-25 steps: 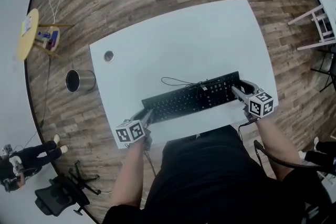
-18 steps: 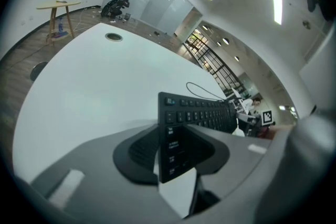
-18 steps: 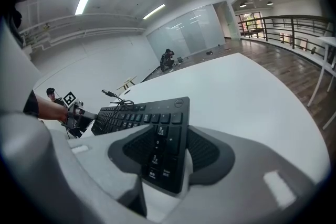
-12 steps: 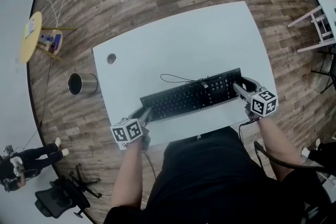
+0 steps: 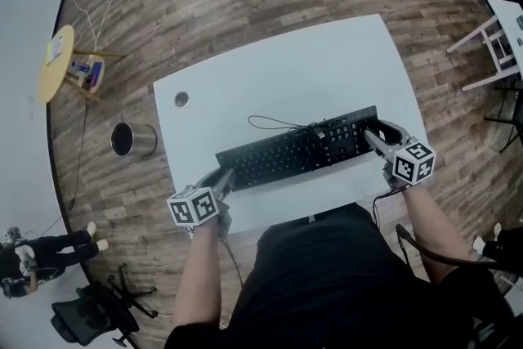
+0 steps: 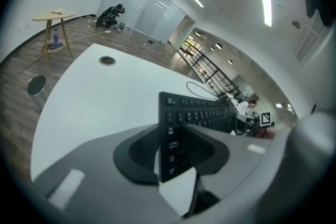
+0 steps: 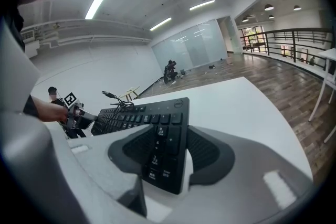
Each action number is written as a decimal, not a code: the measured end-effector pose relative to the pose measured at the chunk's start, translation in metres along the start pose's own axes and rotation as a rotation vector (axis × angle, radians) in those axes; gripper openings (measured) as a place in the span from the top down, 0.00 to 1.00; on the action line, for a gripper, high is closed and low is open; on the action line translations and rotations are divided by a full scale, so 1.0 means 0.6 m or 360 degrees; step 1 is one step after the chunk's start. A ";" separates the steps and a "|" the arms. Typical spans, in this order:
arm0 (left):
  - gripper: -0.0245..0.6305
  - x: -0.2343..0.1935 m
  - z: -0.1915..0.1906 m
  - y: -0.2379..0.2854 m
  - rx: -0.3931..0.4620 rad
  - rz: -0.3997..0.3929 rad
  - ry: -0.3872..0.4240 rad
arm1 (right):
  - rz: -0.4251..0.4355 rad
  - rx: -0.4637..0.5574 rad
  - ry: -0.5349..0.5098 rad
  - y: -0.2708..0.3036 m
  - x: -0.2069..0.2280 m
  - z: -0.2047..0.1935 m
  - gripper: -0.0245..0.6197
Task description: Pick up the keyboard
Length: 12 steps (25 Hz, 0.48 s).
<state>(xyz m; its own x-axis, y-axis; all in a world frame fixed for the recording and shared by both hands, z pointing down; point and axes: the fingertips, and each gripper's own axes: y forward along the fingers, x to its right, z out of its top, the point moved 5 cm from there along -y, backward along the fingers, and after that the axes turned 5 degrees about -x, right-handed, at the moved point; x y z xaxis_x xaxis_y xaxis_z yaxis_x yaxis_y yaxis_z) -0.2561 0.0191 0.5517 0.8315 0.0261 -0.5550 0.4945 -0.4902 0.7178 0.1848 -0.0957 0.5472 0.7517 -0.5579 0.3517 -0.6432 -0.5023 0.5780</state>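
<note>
A black keyboard [image 5: 294, 153] hangs level above the white table [image 5: 327, 61], held by its two short ends. My left gripper [image 5: 227, 178] is shut on its left end, and in the left gripper view the keyboard [image 6: 199, 110] runs away from the left gripper [image 6: 170, 149], whose pads press its edge. My right gripper [image 5: 374, 136] is shut on the right end; the right gripper view shows the number pad of the keyboard [image 7: 142, 113] clamped in the right gripper [image 7: 165, 152]. A thin black cable [image 5: 274, 125] loops off the keyboard's back edge.
A round grommet hole [image 5: 181, 100] sits in the table's far left corner. On the wooden floor to the left stand a metal bin [image 5: 131, 140] and a yellow side table [image 5: 55, 61]. An office chair [image 5: 90, 310] is at the lower left, white furniture [image 5: 498, 45] at the right.
Both grippers have risen together with the keyboard between them. The keyboard stays level and now sits higher over the table.
</note>
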 end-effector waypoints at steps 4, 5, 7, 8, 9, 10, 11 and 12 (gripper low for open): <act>0.75 0.009 0.026 -0.016 0.0044 -0.0013 0.0051 | -0.0003 0.0072 -0.0034 -0.014 -0.009 0.031 0.66; 0.75 0.012 0.034 -0.019 0.0057 -0.0017 0.0063 | -0.0006 0.0089 -0.0043 -0.016 -0.012 0.039 0.66; 0.75 0.017 0.048 -0.027 0.0080 -0.0022 0.0086 | -0.0011 0.0121 -0.0058 -0.019 -0.016 0.052 0.66; 0.75 0.019 0.053 -0.030 0.0091 -0.0024 0.0096 | -0.0013 0.0136 -0.0065 -0.021 -0.018 0.058 0.66; 0.75 0.021 0.058 -0.033 0.0102 -0.0026 0.0107 | -0.0015 0.0150 -0.0073 -0.023 -0.020 0.064 0.66; 0.75 0.024 0.062 -0.036 0.0113 -0.0029 0.0116 | -0.0017 0.0164 -0.0081 -0.026 -0.020 0.070 0.66; 0.75 0.028 0.067 -0.039 0.0124 -0.0031 0.0124 | -0.0019 0.0179 -0.0089 -0.029 -0.021 0.076 0.66; 0.75 0.031 0.071 -0.042 0.0134 -0.0033 0.0133 | -0.0021 0.0192 -0.0097 -0.032 -0.022 0.082 0.66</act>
<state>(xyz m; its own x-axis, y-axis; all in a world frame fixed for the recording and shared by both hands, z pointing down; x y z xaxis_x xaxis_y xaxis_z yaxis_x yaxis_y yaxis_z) -0.2639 -0.0052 0.5051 0.8411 0.1077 -0.5300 0.4918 -0.5601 0.6666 0.1798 -0.1110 0.4952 0.7522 -0.5882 0.2971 -0.6491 -0.5836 0.4879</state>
